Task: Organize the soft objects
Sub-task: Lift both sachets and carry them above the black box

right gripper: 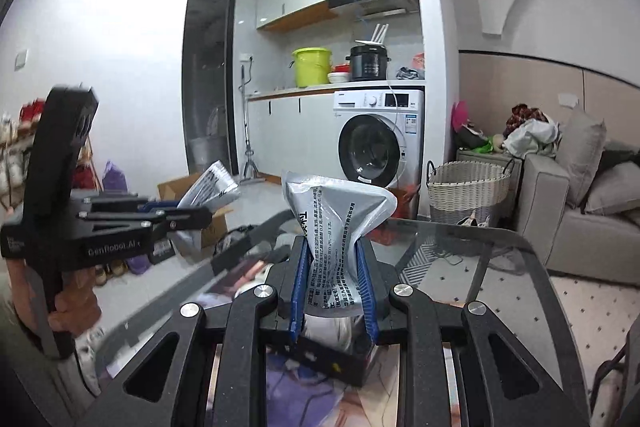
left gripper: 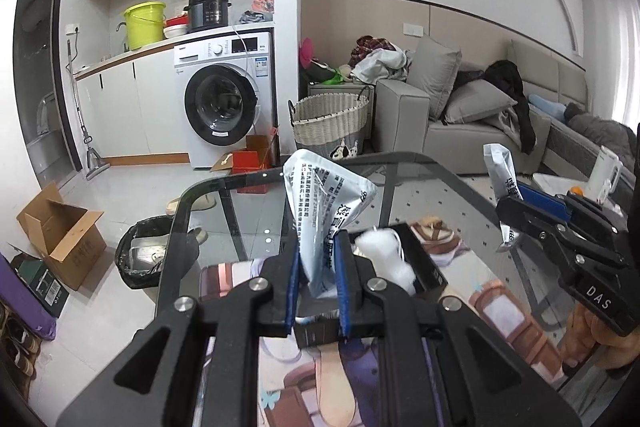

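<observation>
Both grippers are clamped on soft packets held above the table. In the left wrist view, the left gripper sits at the lower centre, its blue-padded fingers pinching the crumpled neck of a silvery-white plastic pouch printed with black text. Just beyond it, a small open black box rests on the glass-topped table with a tuft of white cotton wadding inside.

At the right edge of that view, the right gripper squeezes a second silvery printed pouch. The right wrist view shows the same grip from behind: blue pads shut on the pouch's waist, the black box directly below.

The step in hand looks like carrying the pouches to a tidy spot, probably the box. To do it well, keep the pinch firm near the neck so the slippery film does not slide out, lower one pouch at a time, and spread the fingers only once the pouch's bottom rests inside. The wadding may need pressing down first.
</observation>
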A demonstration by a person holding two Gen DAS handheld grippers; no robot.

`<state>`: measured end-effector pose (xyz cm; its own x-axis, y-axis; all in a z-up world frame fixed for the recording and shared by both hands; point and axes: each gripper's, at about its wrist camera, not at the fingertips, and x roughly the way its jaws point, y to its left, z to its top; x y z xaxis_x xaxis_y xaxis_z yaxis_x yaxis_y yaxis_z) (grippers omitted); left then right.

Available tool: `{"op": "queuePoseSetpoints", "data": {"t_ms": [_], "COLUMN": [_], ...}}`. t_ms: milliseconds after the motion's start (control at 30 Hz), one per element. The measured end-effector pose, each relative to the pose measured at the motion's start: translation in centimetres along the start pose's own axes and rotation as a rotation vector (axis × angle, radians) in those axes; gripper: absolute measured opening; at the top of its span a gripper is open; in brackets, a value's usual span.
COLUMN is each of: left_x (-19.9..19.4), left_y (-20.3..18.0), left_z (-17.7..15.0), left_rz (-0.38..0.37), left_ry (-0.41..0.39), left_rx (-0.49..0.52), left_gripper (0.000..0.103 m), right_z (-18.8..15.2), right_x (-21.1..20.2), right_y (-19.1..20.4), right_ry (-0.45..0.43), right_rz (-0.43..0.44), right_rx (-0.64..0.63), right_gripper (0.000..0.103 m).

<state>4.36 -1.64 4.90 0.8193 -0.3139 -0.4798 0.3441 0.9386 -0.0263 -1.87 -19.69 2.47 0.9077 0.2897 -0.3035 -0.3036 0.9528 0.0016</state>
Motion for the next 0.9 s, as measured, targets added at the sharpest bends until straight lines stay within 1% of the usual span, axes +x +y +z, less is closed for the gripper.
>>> {"op": "queuePoseSetpoints", "data": {"t_ms": [200,333,433,533,600,767,833,900], "left_x": [2.2,3.7,4.2,4.6,4.8,5.4,5.9,6.8], "left_y": [0.5,1.1,1.4,1.1,1.0,1.0,1.0,0.9], "left_z": [1.8,2.7,2.7,2.5,2.4,2.3,2.3,2.1], "left_rz": [0.003,-0.006,-0.005,0.002,-0.001,0.0,0.016,0.049], "left_ry": [-0.006,0.007,0.014,0.023,0.032,0.058,0.082,0.124], "left_rx": [-0.054,-0.103,-0.126,-0.119,-0.115,-0.118,-0.114,-0.11], "left_gripper": [0.013,0.013,0.013,0.014,0.014,0.014,0.014,0.014], "right_z": [2.2,3.4,3.2,2.8,3.1,3.2,3.4,3.2], "right_x": [1.2,2.4,3.1,4.0,4.8,5.4,6.0,6.8], "right_y": [-1.0,-1.3,-1.1,-1.1,-1.4,-1.8,-1.8,-1.9], "right_ry": [-0.049,-0.072,-0.062,-0.035,-0.028,-0.001,0.02,0.053], "right_rz": [-0.009,-0.028,-0.025,-0.023,-0.028,-0.031,-0.029,-0.021], "right_rx": [0.024,0.022,0.017,0.013,0.013,0.03,0.035,0.04], "right_gripper": [0.023,0.023,0.023,0.023,0.023,0.023,0.023,0.023]}}
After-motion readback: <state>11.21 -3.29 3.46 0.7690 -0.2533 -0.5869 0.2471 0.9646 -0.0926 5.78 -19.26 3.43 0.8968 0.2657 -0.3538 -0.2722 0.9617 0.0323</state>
